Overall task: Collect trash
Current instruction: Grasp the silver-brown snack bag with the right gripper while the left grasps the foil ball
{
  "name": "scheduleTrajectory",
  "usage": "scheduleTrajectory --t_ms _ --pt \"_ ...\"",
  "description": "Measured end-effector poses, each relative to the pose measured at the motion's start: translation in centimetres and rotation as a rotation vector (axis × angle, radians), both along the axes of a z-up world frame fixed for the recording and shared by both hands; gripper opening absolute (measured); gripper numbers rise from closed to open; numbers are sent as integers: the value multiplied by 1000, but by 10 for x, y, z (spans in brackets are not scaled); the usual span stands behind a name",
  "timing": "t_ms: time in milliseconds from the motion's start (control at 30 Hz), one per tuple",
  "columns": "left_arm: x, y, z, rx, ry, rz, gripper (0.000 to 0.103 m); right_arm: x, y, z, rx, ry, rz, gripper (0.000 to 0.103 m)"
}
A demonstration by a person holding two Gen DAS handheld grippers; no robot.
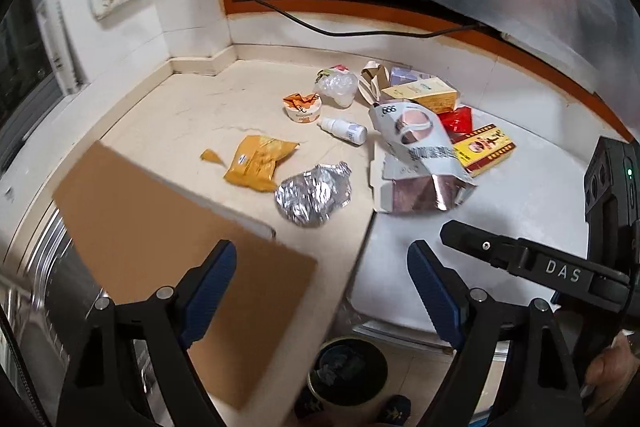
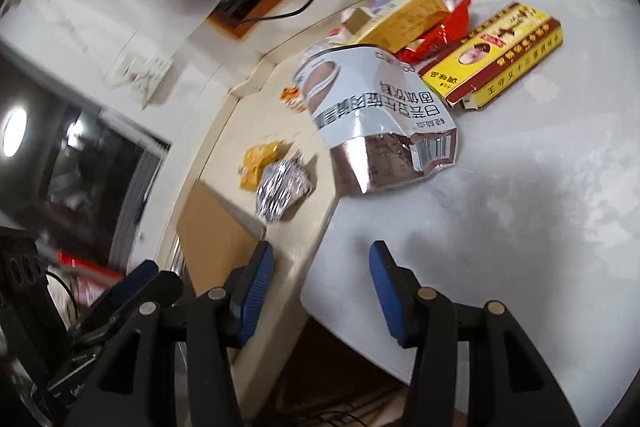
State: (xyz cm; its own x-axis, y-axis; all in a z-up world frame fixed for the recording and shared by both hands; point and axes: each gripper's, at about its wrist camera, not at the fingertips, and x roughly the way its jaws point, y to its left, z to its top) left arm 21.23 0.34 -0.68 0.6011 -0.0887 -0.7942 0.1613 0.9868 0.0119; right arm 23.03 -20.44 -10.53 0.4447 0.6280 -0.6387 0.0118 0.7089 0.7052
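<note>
Nearest the cameras, the left gripper [image 1: 322, 281] hangs over the front edge of the counter with its blue-padded jaws spread wide and nothing between them, and the right gripper [image 2: 322, 287] sits beside it in the same condition, open and empty; both seem poised above the edge because the trash lies just ahead and the bin [image 1: 347, 373] stands on the floor directly below, where a dropped piece would fall in. A flat sheet of brown cardboard [image 1: 160, 235] lies partly off the counter's front-left edge, under the left gripper's left finger. Just beyond, on the beige countertop [image 1: 168, 115], a crumpled foil wrapper [image 1: 314, 199] rests next to a yellow snack packet [image 1: 260, 161], the closest loose pieces and probably the easiest first picks. To their right, a large silver pouch [image 2: 376, 115] printed with Chinese text sprawls across the seam where the beige top meets a white surface [image 2: 520, 207], its torn end facing the right gripper. Farther back lie a small white bottle [image 1: 346, 130] on its side, a round orange-lidded tub [image 1: 303, 107], a red-and-yellow box [image 2: 496, 55], a red wrapper [image 2: 436, 37], a yellow carton [image 2: 404, 13] and crumpled clear plastic [image 1: 338, 87], heaped near the wall. A black cable [image 1: 360, 29] runs along the orange-trimmed window ledge behind.
</note>
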Motion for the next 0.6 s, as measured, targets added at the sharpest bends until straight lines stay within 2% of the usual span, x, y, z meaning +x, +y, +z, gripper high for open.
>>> scheduleTrajectory --t_ms 267,500,567,600 --pt "59 0 -37 25 23 -75 86 37 10 -35 63 28 -190 51" --pt "99 -1 -69 23 46 -91 86 50 6 -48 69 1 -311 51" --pt "108 -3 -77 28 56 -90 84 50 5 -48 69 -11 -328 50" --pt "111 -3 -80 31 63 -91 80 50 4 -47 67 -26 -337 46"
